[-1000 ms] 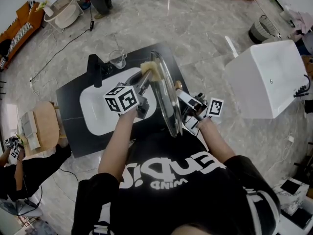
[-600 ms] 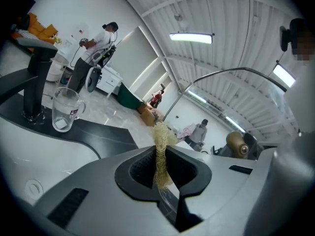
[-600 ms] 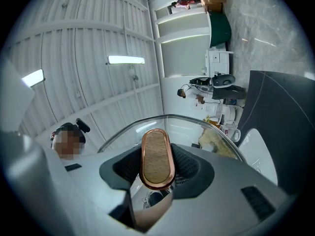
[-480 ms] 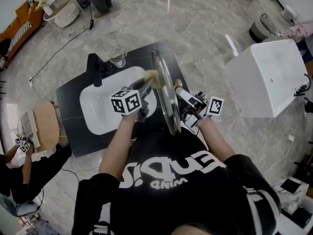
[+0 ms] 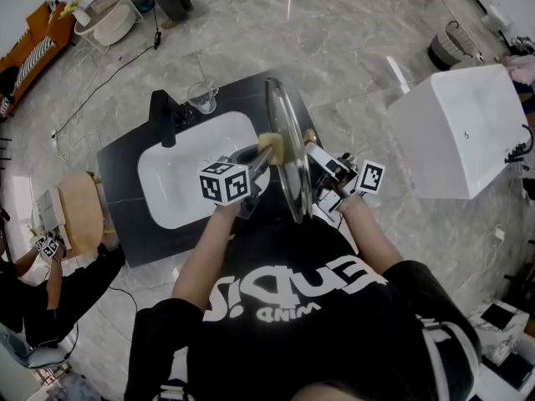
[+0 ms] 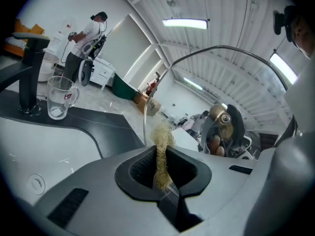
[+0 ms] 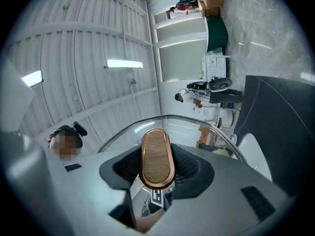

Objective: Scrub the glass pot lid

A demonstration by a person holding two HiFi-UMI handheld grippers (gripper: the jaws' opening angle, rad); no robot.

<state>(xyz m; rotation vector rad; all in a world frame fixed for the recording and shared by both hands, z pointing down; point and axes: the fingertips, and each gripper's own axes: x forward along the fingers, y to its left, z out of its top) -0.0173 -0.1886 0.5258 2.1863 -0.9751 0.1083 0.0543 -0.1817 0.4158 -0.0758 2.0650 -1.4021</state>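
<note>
The glass pot lid (image 5: 287, 149) stands on edge above the right end of the white sink (image 5: 171, 186). My right gripper (image 5: 322, 170) is shut on the lid's wood-and-copper handle (image 7: 157, 158), with the glass dome (image 7: 197, 127) curving away behind it. My left gripper (image 5: 261, 164) is shut on a straw-coloured scrubbing pad (image 5: 271, 146) that presses against the lid's inner face. In the left gripper view the pad (image 6: 161, 154) stands pinched between the jaws, and the lid's rim (image 6: 231, 50) arches overhead with the handle's screw (image 6: 224, 118) seen through the glass.
A black faucet (image 5: 162, 115) and a glass mug (image 5: 201, 98) stand on the dark counter (image 5: 125, 153) behind the sink. A white box (image 5: 456, 132) sits to the right. A wooden stool (image 5: 75, 211) and another person (image 5: 42, 295) are at the left.
The left gripper and the pad have slid down the lid's face toward me. The lid and the right gripper shifted slightly right.
</note>
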